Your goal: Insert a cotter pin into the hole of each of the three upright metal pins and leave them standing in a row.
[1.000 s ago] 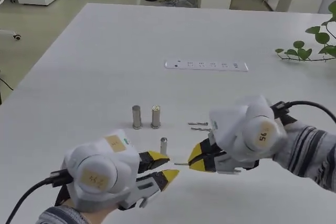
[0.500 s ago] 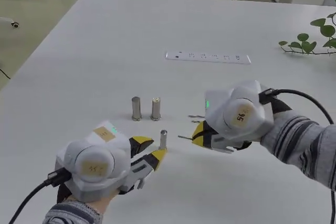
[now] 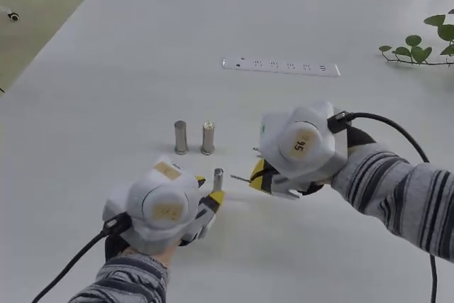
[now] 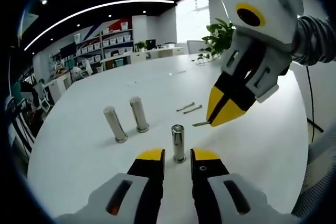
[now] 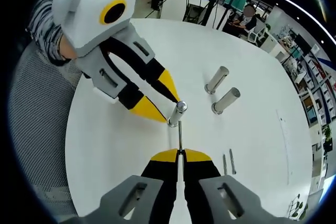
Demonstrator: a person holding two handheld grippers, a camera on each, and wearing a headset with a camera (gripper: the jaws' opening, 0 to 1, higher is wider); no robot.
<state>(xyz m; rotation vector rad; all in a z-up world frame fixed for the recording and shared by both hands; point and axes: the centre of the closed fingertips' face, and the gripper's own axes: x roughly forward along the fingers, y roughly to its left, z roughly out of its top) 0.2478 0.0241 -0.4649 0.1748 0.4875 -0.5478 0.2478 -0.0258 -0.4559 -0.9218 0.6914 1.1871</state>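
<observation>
Now my left tongs (image 4: 178, 153), jaws slightly apart, have moved in astride the near metal pin (image 4: 178, 137), and my right tongs (image 5: 180, 155), clamped on a cotter pin (image 5: 179, 136), have brought it close, so insertion looks imminent.

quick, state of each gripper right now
Left gripper: jaws flank the near metal pin; grip cannot be told.
Right gripper: shut on a cotter pin.

White counter (image 3: 106, 69); silver metal pins (image 3: 180, 137), cotter pin (image 5: 179, 135); left gripper (image 4: 178, 156), right gripper (image 5: 181, 155) white-bodied, fingers (image 4: 151, 155) yellow-tipped black; sleeve (image 3: 404, 196) grey-striped; plant (image 3: 416, 52) green.
</observation>
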